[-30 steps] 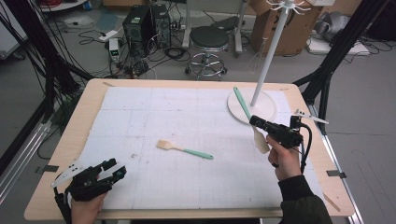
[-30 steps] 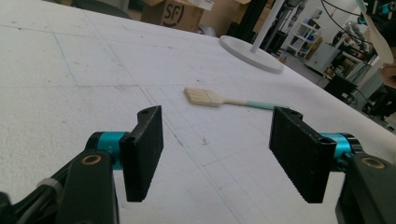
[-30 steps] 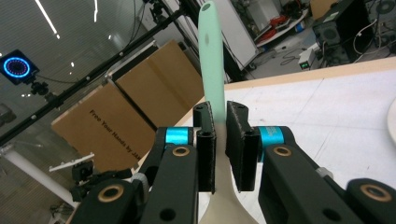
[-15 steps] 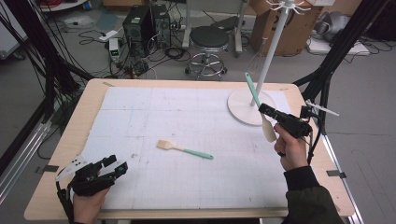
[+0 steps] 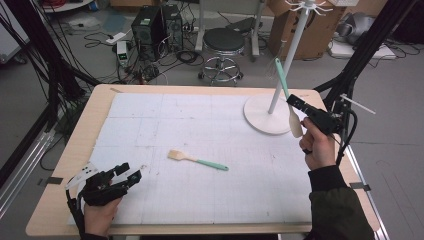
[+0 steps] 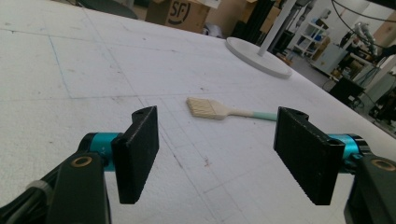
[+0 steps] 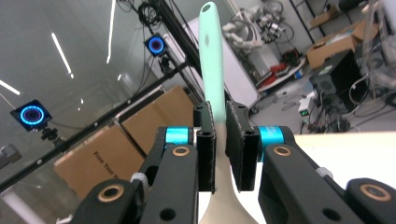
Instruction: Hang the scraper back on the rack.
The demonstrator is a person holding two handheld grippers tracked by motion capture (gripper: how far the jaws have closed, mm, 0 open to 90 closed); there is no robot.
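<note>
My right gripper (image 5: 296, 103) is in the air at the table's right edge, beside the white stand's pole (image 5: 290, 55). It is shut on a spatula (image 5: 280, 75) with a mint-green handle pointing up and a beige head hanging below. In the right gripper view, the pads (image 7: 205, 140) clamp the spatula (image 7: 211, 56) where handle meets head. My left gripper (image 5: 131, 174) rests low at the front left. Its jaws have just been opening, with nothing between them (image 6: 217, 140). A small brush (image 5: 197, 160) with a beige head and a green handle lies mid-table, ahead of the left gripper (image 6: 219, 109).
The white stand's round base (image 5: 265, 117) sits at the table's back right, and is seen far off in the left gripper view (image 6: 257, 56). A white mat (image 5: 200, 125) covers the wooden tabletop. A stool, boxes, cables and black frame legs stand behind and beside the table.
My right gripper has risen and moved right with the spatula, whose handle now points more steeply up by the pole. The left hand has hardly moved and its jaws stand slightly wider.
</note>
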